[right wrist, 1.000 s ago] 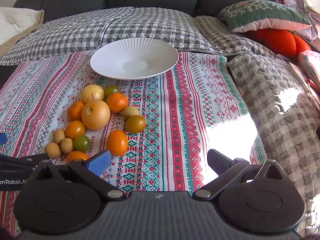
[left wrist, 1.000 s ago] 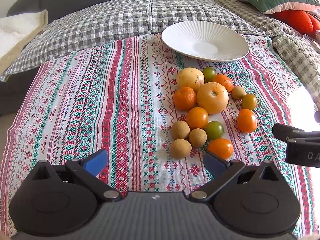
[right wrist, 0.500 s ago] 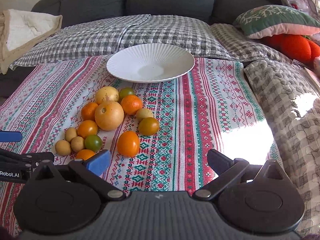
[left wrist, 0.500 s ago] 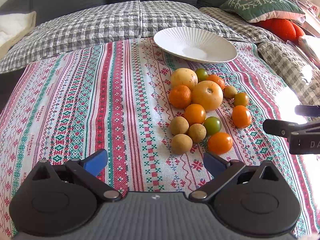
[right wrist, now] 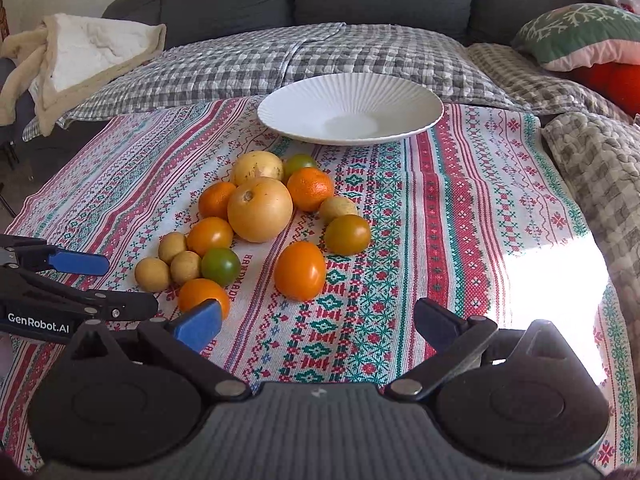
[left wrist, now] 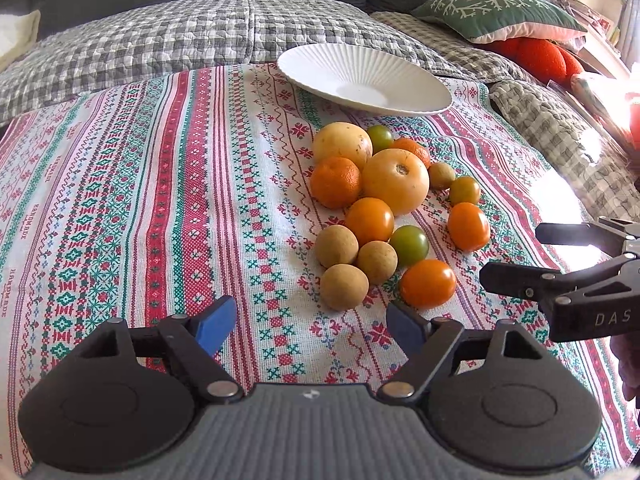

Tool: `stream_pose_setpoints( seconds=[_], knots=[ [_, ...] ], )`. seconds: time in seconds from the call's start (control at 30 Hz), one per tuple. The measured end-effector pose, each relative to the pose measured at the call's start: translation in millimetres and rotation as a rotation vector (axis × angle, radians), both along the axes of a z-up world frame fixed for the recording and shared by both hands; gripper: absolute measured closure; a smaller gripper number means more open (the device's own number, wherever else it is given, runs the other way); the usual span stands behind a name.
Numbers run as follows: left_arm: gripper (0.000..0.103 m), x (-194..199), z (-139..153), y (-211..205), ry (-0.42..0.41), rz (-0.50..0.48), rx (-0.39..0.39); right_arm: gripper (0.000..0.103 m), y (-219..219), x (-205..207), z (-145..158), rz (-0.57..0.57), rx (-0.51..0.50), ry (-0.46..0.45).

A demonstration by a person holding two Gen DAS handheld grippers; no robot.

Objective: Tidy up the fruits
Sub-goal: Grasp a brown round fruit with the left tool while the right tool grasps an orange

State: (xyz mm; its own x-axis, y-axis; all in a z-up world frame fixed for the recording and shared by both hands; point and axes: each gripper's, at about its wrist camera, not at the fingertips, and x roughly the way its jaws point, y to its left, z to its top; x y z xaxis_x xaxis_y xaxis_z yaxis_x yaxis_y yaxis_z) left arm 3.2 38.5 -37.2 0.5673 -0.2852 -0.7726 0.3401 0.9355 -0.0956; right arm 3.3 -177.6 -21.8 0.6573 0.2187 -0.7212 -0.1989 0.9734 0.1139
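Observation:
Several fruits lie in a pile on the striped cloth: a big yellow citrus (left wrist: 396, 182) (right wrist: 260, 208), oranges, orange and green tomatoes, and three small brown fruits (left wrist: 344, 286). Behind the pile stands a white ribbed plate (left wrist: 360, 76) (right wrist: 350, 108) with nothing in it. My left gripper (left wrist: 310, 322) hovers just short of the brown fruits. Its jaws are closing and nothing is between them. My right gripper (right wrist: 316, 320) is open and holds nothing, in front of an orange tomato (right wrist: 300, 270). Its fingers (left wrist: 516, 280) show at the right of the left wrist view.
The striped cloth (left wrist: 160, 200) covers a low surface in front of a dark sofa with checked quilts (right wrist: 320, 56). A green pillow (left wrist: 496, 12) and an orange cushion (left wrist: 536, 54) lie at the back right. A beige blanket (right wrist: 80, 60) lies at the back left. Sun glares at the right (right wrist: 552, 280).
Both grippers have sunk toward the cloth and the fruits now look larger and nearer. The left gripper's blue pads stand closer together than before.

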Motion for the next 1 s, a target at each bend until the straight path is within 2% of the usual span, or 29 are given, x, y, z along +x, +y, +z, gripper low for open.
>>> stream_pose_setpoints(
  seconds=[0.13, 0.2, 0.4, 0.77, 1.0],
  knots=[
    [0.046, 0, 1, -1, -0.022, -0.024, -0.026, 0.008, -2, 4, -4, -0.004, 0.008, 0.004],
    [0.055, 0, 1, -1, -0.028, -0.029, -0.03, 0.012, -1, 5, -6, -0.008, 0.013, 0.01],
    [0.073, 2, 2, -2, -0.032, -0.037, -0.031, 0.024, 1, 10, -7, -0.006, 0.023, 0.017],
    [0.084, 4, -1, -14, -0.027, -0.084, -0.028, 0.043, 9, 18, -7, 0.0, 0.017, 0.008],
    [0.099, 6, 0, -15, -0.02, -0.07, -0.015, 0.062, 12, 22, -7, 0.003, 0.016, 0.005]
  ],
)
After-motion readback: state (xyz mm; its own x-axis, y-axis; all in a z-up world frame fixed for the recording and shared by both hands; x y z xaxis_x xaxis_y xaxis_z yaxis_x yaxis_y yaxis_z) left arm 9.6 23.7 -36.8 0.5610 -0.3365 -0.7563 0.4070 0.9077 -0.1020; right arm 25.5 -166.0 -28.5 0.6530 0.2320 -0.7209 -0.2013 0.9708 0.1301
